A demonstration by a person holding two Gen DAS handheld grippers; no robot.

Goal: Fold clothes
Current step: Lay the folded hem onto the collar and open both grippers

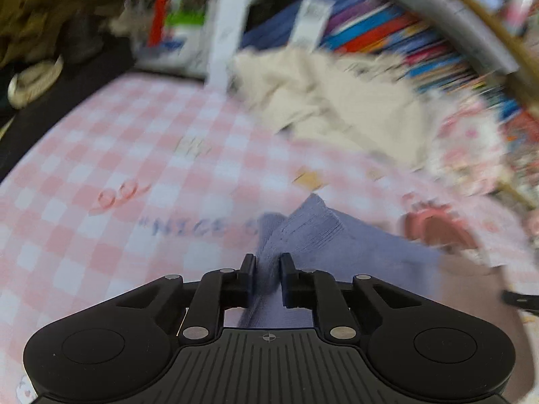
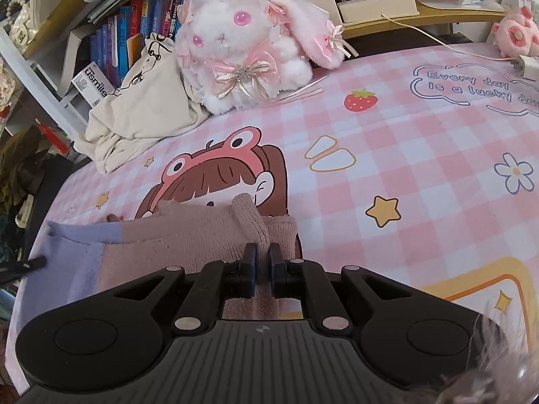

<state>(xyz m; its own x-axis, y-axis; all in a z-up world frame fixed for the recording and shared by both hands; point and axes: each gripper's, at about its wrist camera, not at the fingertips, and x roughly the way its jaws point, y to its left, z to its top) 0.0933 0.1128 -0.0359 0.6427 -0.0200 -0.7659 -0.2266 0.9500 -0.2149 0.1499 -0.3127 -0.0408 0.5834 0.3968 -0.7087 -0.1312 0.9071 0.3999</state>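
Note:
A knitted garment, lilac at one end (image 1: 313, 232) and dusty pink at the other (image 2: 188, 239), lies near the front of the pink checked tablecloth (image 2: 404, 155). My left gripper (image 1: 267, 262) is shut on a bunched fold of the lilac end. My right gripper (image 2: 262, 252) is shut on a raised ridge of the pink end. The left wrist view is motion-blurred. The left gripper's tip shows in the right wrist view as a dark tip (image 2: 33, 263) at the far left.
A crumpled cream garment (image 2: 141, 114) lies at the back left of the table, beside a white and pink plush rabbit (image 2: 246, 43). Bookshelves (image 2: 134, 33) stand behind them. A white charger and cable (image 2: 525, 65) sit at the back right. The table's left edge (image 2: 50, 188) drops off.

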